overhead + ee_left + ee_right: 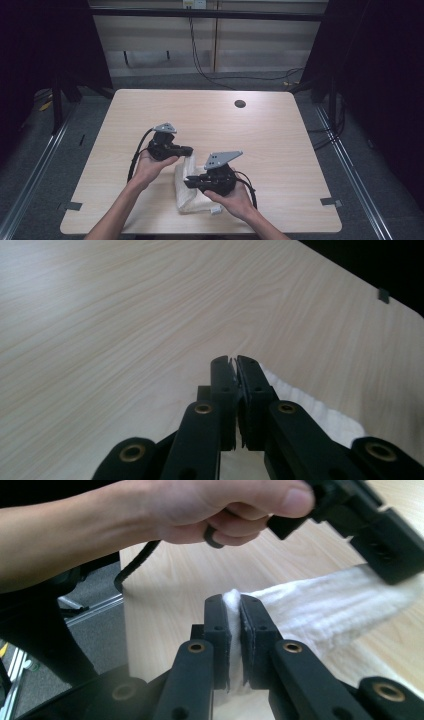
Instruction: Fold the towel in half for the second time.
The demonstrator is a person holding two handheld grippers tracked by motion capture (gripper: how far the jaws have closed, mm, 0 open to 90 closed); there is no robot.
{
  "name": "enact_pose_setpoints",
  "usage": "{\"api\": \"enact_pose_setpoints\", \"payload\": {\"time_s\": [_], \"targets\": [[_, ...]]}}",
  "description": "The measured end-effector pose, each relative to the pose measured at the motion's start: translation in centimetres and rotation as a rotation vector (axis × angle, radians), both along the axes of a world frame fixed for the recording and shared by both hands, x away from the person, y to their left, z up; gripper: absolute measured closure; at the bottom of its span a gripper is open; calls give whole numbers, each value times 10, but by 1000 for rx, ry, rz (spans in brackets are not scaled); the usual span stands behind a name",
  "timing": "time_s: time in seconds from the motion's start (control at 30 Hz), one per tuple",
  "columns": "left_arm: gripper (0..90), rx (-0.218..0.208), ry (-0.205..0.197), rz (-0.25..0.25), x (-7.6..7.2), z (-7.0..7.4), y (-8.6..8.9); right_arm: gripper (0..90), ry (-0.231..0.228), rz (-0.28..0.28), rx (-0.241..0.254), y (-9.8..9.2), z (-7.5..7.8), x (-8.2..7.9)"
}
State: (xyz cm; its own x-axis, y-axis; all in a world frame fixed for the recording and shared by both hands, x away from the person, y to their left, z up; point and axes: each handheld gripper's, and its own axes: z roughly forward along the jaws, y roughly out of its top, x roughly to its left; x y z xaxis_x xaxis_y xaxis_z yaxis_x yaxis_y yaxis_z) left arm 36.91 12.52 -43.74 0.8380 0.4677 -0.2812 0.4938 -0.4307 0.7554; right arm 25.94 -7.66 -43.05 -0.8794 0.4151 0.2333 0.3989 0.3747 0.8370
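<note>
White terry cloth, a folded towel [192, 190], is seen lying on the light wooden tabletop [260, 135] near its front edge, between the two hands. In the high view much of the towel is covered by the right hand-held gripper [190, 183] and the right hand [232, 200], so its full outline cannot be made out. In the right gripper view the jaws of that hand-held gripper are pressed together on a raised edge of the towel [320, 605], with white cloth squeezed between the pads; the far end of the strip is hidden behind the black body of the left hand-held gripper [372, 535]. The left hand-held gripper [187, 149] is held at the towel's far end in the high view. In the left gripper view its jaws stand almost fully closed, and a thin pale sliver is seen at their tips; whether this is cloth being pinched cannot be told with certainty. The towel [310, 405] is partly hidden there behind the jaws.
</note>
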Motion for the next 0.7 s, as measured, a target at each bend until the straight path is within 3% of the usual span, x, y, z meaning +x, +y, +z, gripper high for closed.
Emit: {"api": "enact_pose_setpoints", "payload": {"time_s": [0.27,0.3,0.43,0.5,0.6,0.7], "targets": [[870,31,16,-37,-5,-13,-25,827,-23,-29,-49,-15,-5,-16],[869,46,21,-35,-5,-16,-28,825,-11,-34,-74,-19,-10,-18],[866,32,42,-35,-3,-27,-34,815,8,-45,-93,-26,-20,-20],[862,42,31,-37,-1,-32,-40,804,27,-42,-110,-28,-28,-19],[860,58,33,-32,1,-35,-45,802,34,-38,-117,-27,-30,-19],[860,56,61,-14,5,-43,-50,797,28,-44,-146,-29,-33,-19]]}}
